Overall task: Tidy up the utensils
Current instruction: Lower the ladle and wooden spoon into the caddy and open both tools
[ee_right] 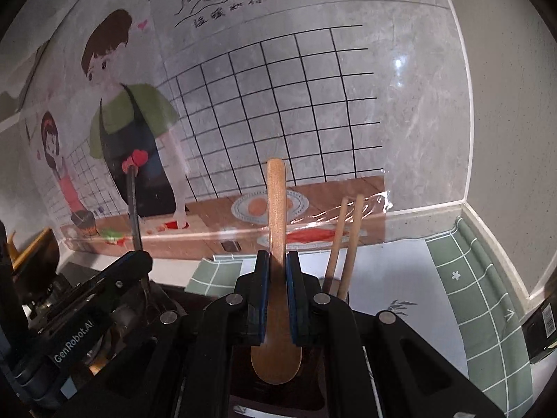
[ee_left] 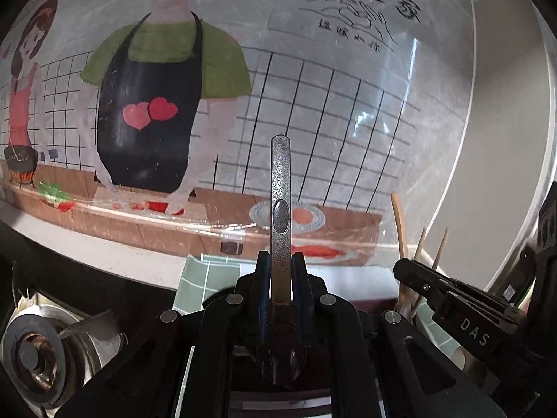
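My left tongs [ee_left: 280, 264] pinch a speckled grey metal spoon [ee_left: 280, 188], handle upright; my right tongs [ee_right: 277, 268], lettered "DAS" in the left view, pinch a brown wooden spoon [ee_right: 276, 209]. "GenRobot.AI" marks the left tool. Two wooden chopsticks [ee_right: 343, 244] stand just beside.

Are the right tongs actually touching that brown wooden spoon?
Touching. The right wrist view shows the right tongs closed on the brown wooden spoon, both blue pads pressed against its neck, handle pointing up.
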Available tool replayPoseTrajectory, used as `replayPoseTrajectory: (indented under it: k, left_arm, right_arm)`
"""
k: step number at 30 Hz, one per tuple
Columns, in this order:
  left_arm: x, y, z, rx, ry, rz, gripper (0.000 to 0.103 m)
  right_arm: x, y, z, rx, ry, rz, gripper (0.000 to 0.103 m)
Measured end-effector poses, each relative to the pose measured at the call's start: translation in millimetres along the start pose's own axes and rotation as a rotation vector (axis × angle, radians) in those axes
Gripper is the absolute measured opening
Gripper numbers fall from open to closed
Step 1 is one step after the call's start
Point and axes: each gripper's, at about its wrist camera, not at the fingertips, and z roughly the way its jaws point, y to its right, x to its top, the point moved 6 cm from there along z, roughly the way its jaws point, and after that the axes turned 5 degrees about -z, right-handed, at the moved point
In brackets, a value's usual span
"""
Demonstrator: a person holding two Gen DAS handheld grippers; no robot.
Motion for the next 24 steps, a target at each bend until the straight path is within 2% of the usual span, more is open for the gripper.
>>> replayPoseTrajectory:
  k: [9, 14, 16, 18, 19, 20, 24]
  left_arm:
    - [-9, -12, 7, 0.009, -0.1, -0.051, 0.014]
    - [-8, -17, -6, 0.024, -0.143, -0.074, 0.014]
    - [-5, -19, -21, 0.049, -0.154, -0.08, 0.014]
    - [-4, -16, -37, 0.065, -0.178, -0.079, 0.014]
    - [-7, -12, -44, 0.064, -0.205, -0.074, 0.014]
    - [-11, -8, -50, 0.053, -0.232, -0.067, 0.014]
    - [-40, 13, -64, -0.001, -0.359, -0.023, 0.014]
  right_arm:
    - [-22, 0, -4, 0.019, -0.063, 0.012, 0.011]
    - [-19, 7, -35, 0.004, -0.07, 0.025, 0.012]
    - [-15, 13, -59, -0.021, -0.062, 0.023, 0.02]
    - [-14, 23, -87, -0.071, -0.062, 0.015, 0.04]
    - [-16, 29, -99, -0.092, -0.067, 0.016, 0.044]
    - [-20, 38, -115, -0.124, -0.08, 0.02, 0.048]
    - [-55, 73, -159, -0.204, -0.191, 0.054, 0.048]
